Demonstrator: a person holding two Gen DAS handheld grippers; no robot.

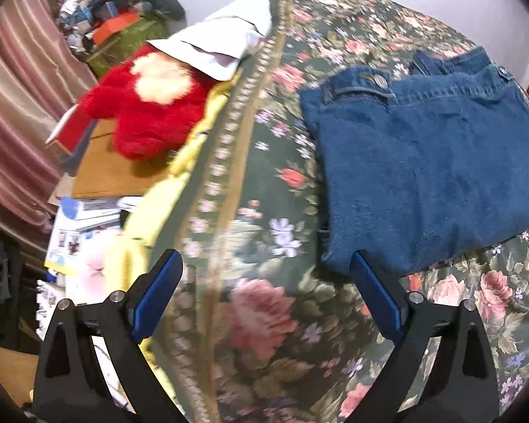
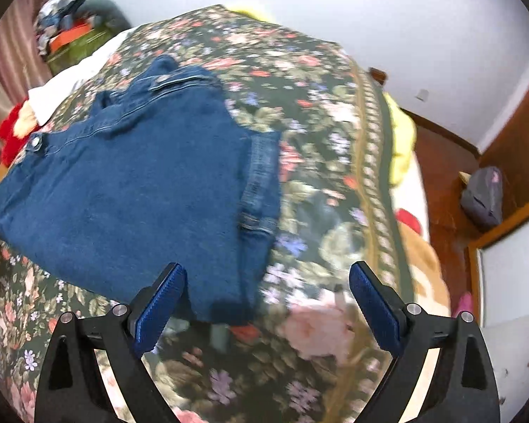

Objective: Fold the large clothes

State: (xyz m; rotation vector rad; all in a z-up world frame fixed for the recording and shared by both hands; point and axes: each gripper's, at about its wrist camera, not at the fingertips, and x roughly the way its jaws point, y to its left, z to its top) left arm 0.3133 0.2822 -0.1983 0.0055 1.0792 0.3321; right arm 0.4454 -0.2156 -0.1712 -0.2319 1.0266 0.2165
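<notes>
A pair of blue jeans (image 1: 430, 162) lies folded into a flat rectangle on a bed with a dark floral cover (image 1: 271, 232). Its waistband and buttons face the far side. My left gripper (image 1: 266, 264) hovers open above the cover, off the jeans' near left corner, nothing between its blue pads. In the right wrist view the same folded jeans (image 2: 130, 190) lie left of centre, hem edges along their right side. My right gripper (image 2: 268, 275) stands open over the jeans' near right corner, apart from the denim.
A red and cream plush toy (image 1: 148, 105) and a white pillow (image 1: 229, 38) lie at the bed's left side, beside a cluttered wooden table (image 1: 113, 172) with papers. Pink curtains hang at far left. A yellow sheet (image 2: 402, 141), wooden floor and a grey bag (image 2: 483, 197) lie right of the bed.
</notes>
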